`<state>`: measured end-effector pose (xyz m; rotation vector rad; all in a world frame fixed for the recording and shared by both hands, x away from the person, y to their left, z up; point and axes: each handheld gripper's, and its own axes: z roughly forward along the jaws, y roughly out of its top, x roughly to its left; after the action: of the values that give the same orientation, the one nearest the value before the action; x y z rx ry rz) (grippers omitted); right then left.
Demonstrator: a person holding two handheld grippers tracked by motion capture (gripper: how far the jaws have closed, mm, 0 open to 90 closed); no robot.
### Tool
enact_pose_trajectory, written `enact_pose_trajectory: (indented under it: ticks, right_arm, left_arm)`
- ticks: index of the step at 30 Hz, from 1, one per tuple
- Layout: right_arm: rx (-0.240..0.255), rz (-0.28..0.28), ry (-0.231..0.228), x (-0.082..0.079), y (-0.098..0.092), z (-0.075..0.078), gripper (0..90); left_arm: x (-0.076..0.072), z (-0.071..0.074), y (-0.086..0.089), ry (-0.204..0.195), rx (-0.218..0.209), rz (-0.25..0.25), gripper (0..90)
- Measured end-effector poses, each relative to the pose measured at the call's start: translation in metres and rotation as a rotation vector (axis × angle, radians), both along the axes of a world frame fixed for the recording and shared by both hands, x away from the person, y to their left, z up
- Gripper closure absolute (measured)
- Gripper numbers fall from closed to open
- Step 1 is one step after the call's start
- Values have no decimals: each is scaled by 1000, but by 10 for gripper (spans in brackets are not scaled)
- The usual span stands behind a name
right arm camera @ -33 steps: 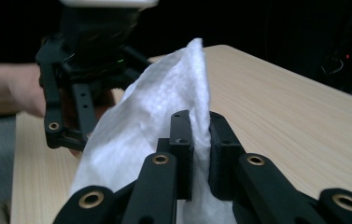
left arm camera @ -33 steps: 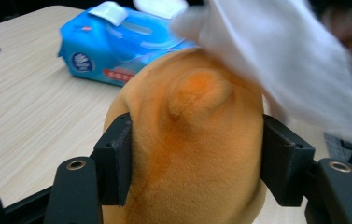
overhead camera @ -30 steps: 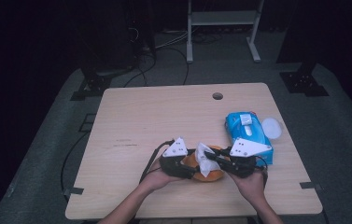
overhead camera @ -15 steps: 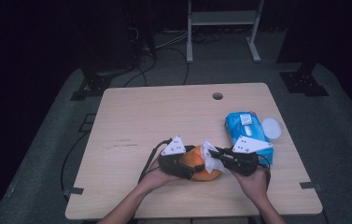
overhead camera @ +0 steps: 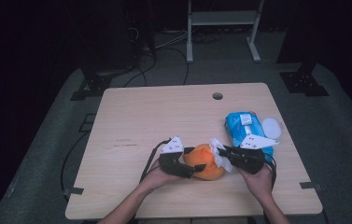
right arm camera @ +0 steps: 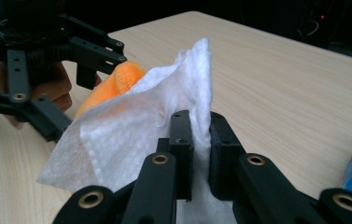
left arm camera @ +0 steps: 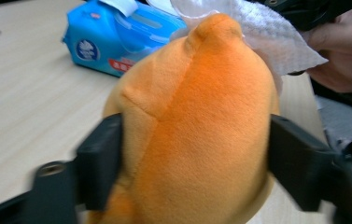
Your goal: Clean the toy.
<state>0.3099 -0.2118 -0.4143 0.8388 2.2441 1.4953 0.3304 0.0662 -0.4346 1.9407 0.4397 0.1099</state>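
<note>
Two black grippers meet over a soft orange plush toy [overhead camera: 205,161] near the front edge of the pale wood-grain table [overhead camera: 164,116]. The toy is rounded and fuzzy, with a stitched seam running up its side to a small nub on top, clear in the left gripper view [left arm camera: 197,130]. The left gripper [overhead camera: 197,167] has the toy between its flat, matte jaws, one on each flank of the fabric; its jaws have just been closing, and they press into the plush. The right gripper [overhead camera: 222,151] is clamped tight on a white wipe [overhead camera: 219,154], a thin, crinkly sheet with a woven dimpled texture that drapes against the toy's top; in the right gripper view the sheet [right arm camera: 131,130] stands up from between the closed jaws. Just beyond the right hand [overhead camera: 257,179] lies a glossy blue wipes pack [overhead camera: 243,128], soft-sided, with a round white lid [overhead camera: 271,126] resting beside it.
</note>
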Motion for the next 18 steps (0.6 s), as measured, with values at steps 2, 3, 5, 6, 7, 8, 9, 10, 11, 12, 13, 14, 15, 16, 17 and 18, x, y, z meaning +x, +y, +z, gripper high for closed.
enact_pose_trajectory:
  ticks: [2,3,5,6,7,8,9,10,11,12,13,14,15,16,17,18]
  right_arm:
    - [10,2,-16,-2,1,4,813]
    - [15,7,-23,-2,1,5,813]
    - [16,14,-20,-2,1,5,812]
    - [19,17,-9,-1,1,4,812]
    - [27,21,-2,0,1,2,813]
    - [33,23,-3,-1,2,3,814]
    - [38,24,-14,-2,4,4,814]
    - [46,31,-27,-3,6,7,814]
    - [65,49,-44,-6,9,11,814]
    - [73,59,-57,-8,12,14,814]
    - [77,71,-76,-11,14,17,813]
    - [79,83,-91,-13,17,20,813]
    - [80,96,-101,-15,19,22,812]
    - [79,104,-110,-16,21,22,810]
    - [66,107,-116,-17,22,23,810]
    - [46,105,-116,-16,23,22,810]
  left_arm:
    - [-2,7,2,-15,6,-14,356]
    - [-3,13,4,-30,13,-12,367]
    - [-5,22,7,-51,21,-11,372]
    - [-6,26,8,-65,35,-6,376]
    - [-7,28,9,-72,46,-2,379]
    - [-7,29,10,-72,59,3,381]
    - [-7,30,10,-71,67,10,382]
    - [-7,29,9,-67,74,17,383]
    - [-7,29,8,-63,85,18,383]
    - [-7,29,6,-61,88,23,383]
    - [-8,30,5,-60,91,29,383]
    - [-8,30,4,-60,94,33,382]
    - [-9,30,3,-60,94,37,382]
    - [-10,29,2,-63,99,39,377]
    - [-11,29,0,-68,104,39,368]
    - [-12,28,-2,-65,103,36,344]
